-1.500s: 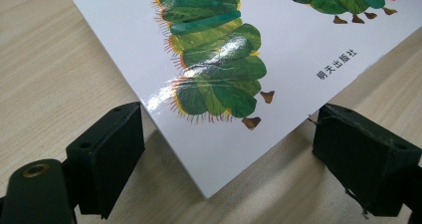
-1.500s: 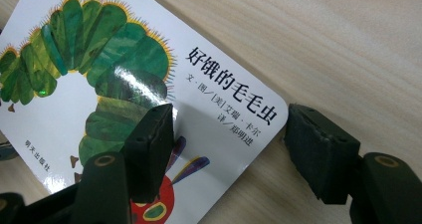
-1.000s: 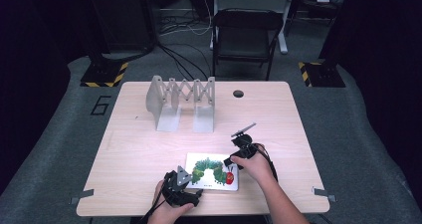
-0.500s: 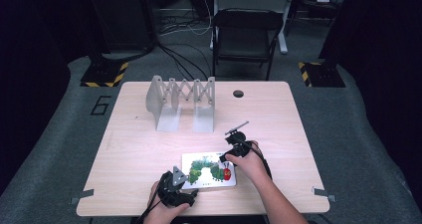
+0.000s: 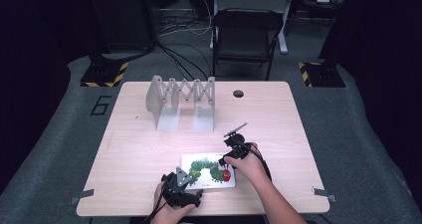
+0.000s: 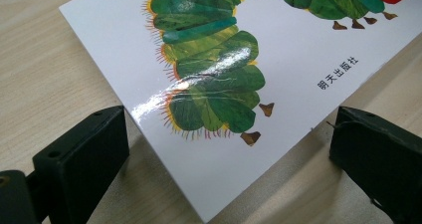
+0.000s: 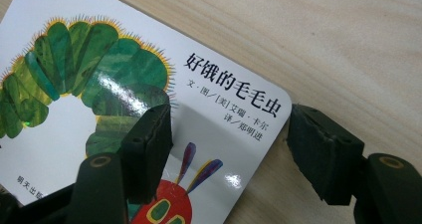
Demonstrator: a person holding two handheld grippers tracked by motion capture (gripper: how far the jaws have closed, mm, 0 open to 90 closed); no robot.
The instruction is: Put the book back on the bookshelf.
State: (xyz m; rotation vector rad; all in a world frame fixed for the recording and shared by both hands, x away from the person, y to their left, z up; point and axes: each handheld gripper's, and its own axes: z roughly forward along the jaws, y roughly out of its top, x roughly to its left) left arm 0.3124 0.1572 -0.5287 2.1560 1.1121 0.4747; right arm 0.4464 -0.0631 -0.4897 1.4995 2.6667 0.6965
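Left gripper [image 6: 219,184] just spread wide around the caterpillar picture book's [image 5: 208,170] near corner; right gripper [image 7: 229,149] straddles another corner, unclenched — pickup looks imminent.

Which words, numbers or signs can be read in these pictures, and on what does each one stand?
"好饿的毛毛虫" – title on the book cover
"文·图/[美]艾瑞·卡尔" – smaller line below the title
"译/郑明进" – line under that
"明天出版社" – bottom edge of the cover
"6" – floor mat left of the table

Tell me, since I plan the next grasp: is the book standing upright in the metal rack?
No, the book lies flat on the table near the front edge, well apart from the rack.
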